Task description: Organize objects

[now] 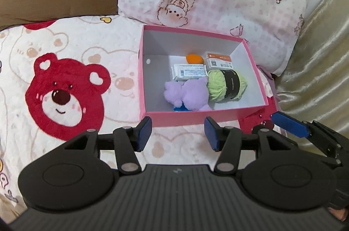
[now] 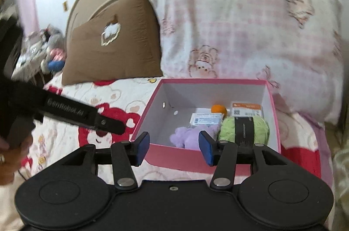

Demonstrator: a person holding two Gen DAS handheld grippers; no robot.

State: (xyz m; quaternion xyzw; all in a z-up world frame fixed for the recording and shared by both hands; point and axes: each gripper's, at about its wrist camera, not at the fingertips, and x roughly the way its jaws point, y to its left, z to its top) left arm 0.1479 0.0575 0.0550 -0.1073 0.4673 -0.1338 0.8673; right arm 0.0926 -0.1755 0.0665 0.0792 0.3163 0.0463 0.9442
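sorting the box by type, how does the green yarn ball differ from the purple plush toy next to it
The green yarn ball is a wound skein with a black paper band around its middle; the purple plush toy is fuzzy, lumpy and has no band. The yarn lies toward the right wall of the pink box; the plush lies nearer the front wall, partly over something blue. Both are soft, rest inside the box and touch side by side.

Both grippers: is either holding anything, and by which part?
Nothing is held. The left gripper and right gripper are open and empty, short of the pink box.
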